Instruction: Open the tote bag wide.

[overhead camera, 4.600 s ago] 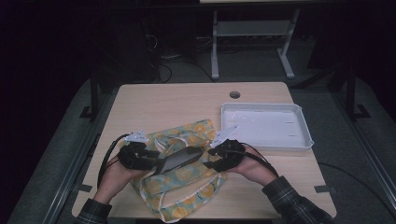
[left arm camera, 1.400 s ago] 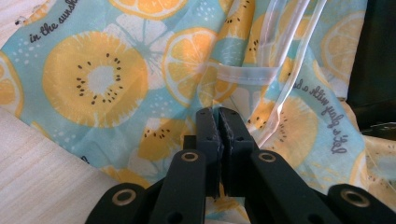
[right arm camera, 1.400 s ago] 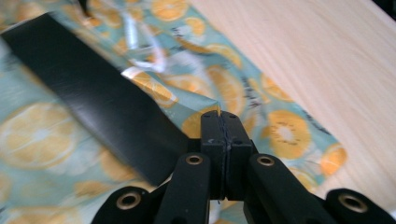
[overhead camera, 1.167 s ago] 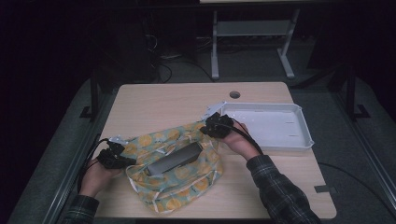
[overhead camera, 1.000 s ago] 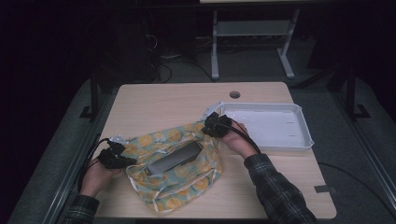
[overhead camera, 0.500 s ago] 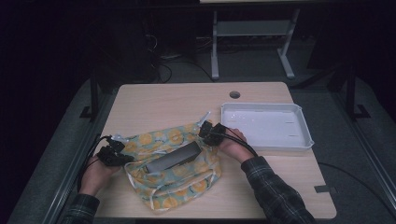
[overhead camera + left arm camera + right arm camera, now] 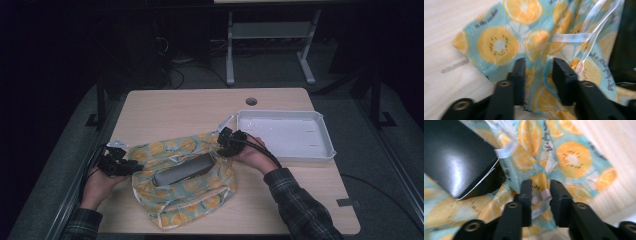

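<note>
- From the high view, I see a fruit-print bag [image 7: 182, 182] lying on the wooden table [image 7: 175, 107], close to my edge of it.
- A dark flat box [image 7: 183, 170] sits in the bag's open mouth.
- My left hand-held gripper [image 7: 131, 165] is at the bag's left edge, and my right hand-held gripper [image 7: 221, 144] is at the bag's top right corner.
- A white tray [image 7: 327, 145] rests on the table just to the right of my right hand [image 7: 252, 159]. It is not touching the bag.
- There is a small round hole [image 7: 251, 101] in the table behind the tray.

- In the left gripper view, my left hand-held gripper [image 7: 538, 77] points at the bag's cloth [image 7: 499, 45], with its orange and kiwi slices on light blue.
- Its jaws have just been opening. They now stand a little apart with a fold of the cloth between them, and the pads do not squeeze it.
- A clear strap [image 7: 589, 32] of the bag runs up on the right side.

- In the right gripper view, my right hand-held gripper [image 7: 541, 200] is over the bag's edge [image 7: 574, 160], beside the shiny dark box [image 7: 456, 155].
- Its jaws have also just been opening. They are a narrow way apart, and a pale strap [image 7: 541, 196] and some cloth lie across the gap between them.
- I cannot tell if the pads are touching the strap.
</note>
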Motion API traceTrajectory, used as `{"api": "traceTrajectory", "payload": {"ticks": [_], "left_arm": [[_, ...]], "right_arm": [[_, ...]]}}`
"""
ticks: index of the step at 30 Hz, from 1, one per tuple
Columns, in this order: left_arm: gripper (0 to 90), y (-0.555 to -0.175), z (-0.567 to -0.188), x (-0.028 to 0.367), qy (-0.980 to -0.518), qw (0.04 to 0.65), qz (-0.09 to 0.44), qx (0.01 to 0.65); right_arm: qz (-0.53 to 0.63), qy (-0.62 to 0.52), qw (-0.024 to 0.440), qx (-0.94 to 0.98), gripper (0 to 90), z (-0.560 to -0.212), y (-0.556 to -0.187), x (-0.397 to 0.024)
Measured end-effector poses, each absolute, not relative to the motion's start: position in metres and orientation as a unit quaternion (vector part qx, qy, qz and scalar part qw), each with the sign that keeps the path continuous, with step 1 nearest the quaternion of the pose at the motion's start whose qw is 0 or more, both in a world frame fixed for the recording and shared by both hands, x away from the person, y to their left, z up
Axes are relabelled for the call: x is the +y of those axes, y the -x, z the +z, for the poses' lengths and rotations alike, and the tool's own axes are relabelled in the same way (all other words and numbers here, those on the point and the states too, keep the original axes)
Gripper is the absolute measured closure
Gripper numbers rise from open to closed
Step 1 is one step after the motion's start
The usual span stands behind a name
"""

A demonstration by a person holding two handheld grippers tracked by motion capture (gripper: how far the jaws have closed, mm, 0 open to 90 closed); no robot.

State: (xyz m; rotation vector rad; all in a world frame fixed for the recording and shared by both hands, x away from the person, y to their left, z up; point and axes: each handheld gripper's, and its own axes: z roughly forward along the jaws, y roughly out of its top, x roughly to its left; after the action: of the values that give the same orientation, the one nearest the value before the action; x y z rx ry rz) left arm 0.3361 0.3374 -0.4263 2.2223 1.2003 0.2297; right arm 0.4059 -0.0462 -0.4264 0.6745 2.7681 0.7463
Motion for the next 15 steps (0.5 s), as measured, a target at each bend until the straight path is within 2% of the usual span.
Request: {"api": "traceTrajectory", "payload": {"ticks": [4, 7, 10, 11, 15], "left_arm": [[48.2, -0.330, -0.410, 0.342, -0.822, 0.341, 0.086, 0.448], [45.0, -0.325, -0.400, 0.344, -0.815, 0.360, 0.090, 0.446], [44.8, -0.317, -0.386, 0.344, -0.809, 0.375, 0.099, 0.442], [48.0, -0.314, -0.382, 0.343, -0.809, 0.378, 0.097, 0.439], [67.8, -0.299, -0.368, 0.334, -0.816, 0.389, 0.093, 0.417]], "right_arm": [[0.279, -0.231, 0.101, 0.927, 57.6, -0.411, -0.403, -0.058], [0.300, -0.231, 0.101, 0.920, 53.4, -0.400, -0.401, -0.065], [0.311, -0.227, 0.106, 0.917, 53.6, -0.391, -0.396, -0.069], [0.313, -0.222, 0.109, 0.917, 55.3, -0.388, -0.395, -0.070], [0.325, -0.194, 0.100, 0.920, 72.0, -0.380, -0.381, -0.070]]}}
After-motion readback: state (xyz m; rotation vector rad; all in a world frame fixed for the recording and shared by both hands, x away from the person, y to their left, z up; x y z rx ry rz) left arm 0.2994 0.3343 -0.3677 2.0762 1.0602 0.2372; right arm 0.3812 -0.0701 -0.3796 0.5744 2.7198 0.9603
